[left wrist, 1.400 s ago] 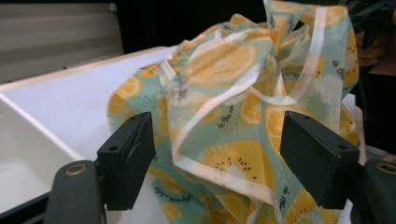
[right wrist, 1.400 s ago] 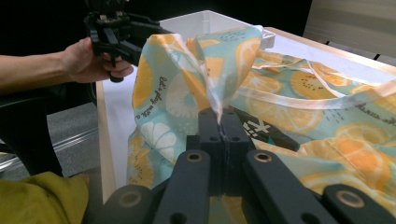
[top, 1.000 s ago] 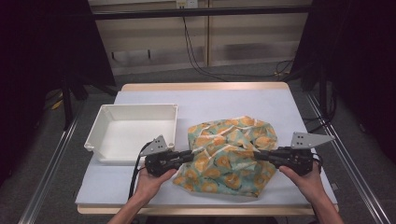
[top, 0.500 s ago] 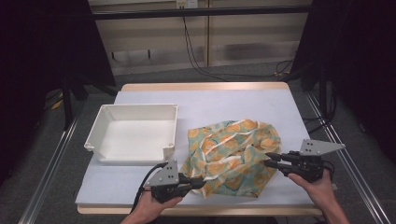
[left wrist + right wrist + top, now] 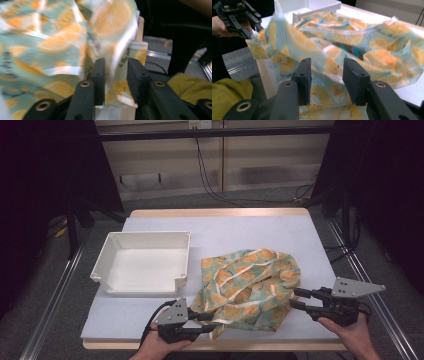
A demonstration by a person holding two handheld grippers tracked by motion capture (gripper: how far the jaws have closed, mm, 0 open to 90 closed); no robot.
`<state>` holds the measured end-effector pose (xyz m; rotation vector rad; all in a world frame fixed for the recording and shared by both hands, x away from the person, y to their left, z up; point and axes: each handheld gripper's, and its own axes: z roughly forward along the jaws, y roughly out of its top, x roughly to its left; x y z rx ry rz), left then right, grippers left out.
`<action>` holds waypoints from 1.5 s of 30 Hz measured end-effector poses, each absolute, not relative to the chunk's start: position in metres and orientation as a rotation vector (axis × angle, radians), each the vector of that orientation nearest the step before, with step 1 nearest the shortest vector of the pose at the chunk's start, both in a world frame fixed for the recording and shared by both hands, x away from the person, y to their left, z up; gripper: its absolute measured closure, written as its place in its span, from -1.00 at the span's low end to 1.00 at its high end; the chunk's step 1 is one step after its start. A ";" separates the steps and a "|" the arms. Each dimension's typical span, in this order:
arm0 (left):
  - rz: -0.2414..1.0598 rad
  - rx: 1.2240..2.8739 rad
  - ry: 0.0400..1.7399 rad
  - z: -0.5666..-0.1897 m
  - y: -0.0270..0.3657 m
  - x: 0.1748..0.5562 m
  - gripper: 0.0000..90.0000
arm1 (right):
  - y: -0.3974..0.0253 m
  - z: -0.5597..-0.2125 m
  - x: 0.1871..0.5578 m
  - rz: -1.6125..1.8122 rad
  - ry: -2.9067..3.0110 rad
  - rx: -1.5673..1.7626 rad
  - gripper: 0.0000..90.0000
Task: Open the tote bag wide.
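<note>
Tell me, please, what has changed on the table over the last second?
Both hands drew back toward the near edge. The left tool went furthest, pulling the cloth's near left corner with it, so the cloth now lies bunched and closer to the edge. The right tool slid back toward the right, with open jaws at the cloth's right edge. The tray stayed in place.

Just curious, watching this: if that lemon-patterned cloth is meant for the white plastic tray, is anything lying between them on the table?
Nothing visible does. The crumpled lemon-patterned cloth lies just right of the white rectangular plastic tray, which looks empty, with bare table surface around them. Both grippers are at the cloth's near edges.
</note>
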<state>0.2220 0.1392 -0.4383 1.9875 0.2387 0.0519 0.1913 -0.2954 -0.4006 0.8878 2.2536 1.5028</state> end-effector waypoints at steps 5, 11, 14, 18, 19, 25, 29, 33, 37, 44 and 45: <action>0.069 1.903 0.295 -0.427 0.154 0.230 0.30 | -0.296 -0.386 0.194 1.555 2.235 0.861 0.62; 0.112 1.861 0.310 -0.413 0.146 0.245 0.50 | -0.281 -0.372 0.210 1.559 2.238 0.852 0.65; 0.113 1.897 0.308 -0.411 0.123 0.261 0.46 | -0.257 -0.373 0.231 1.513 2.326 0.830 0.50; 0.097 1.955 0.249 -0.414 0.084 0.271 0.25 | -0.239 -0.387 0.249 1.516 2.384 0.861 0.43; 0.121 1.976 0.237 -0.418 0.068 0.273 0.18 | -0.236 -0.392 0.251 1.521 2.397 0.866 0.38; 0.193 2.065 0.276 -0.436 0.047 0.286 -0.07 | -0.221 -0.417 0.251 1.459 2.473 0.881 0.17; 0.159 2.077 0.280 -0.439 0.050 0.293 0.56 | -0.222 -0.432 0.244 1.413 2.483 0.891 0.04; 0.097 2.022 0.303 -0.432 0.060 0.301 0.94 | -0.220 -0.429 0.247 1.408 2.484 0.883 -0.01; 0.060 1.984 0.320 -0.424 0.065 0.305 0.98 | -0.210 -0.419 0.255 1.428 2.482 0.846 0.00; 0.019 1.945 0.351 -0.410 0.071 0.319 0.99 | -0.195 -0.426 0.278 1.381 2.529 0.861 0.25; 0.030 1.936 0.368 -0.406 0.074 0.325 0.99 | -0.193 -0.429 0.277 1.385 2.536 0.846 0.36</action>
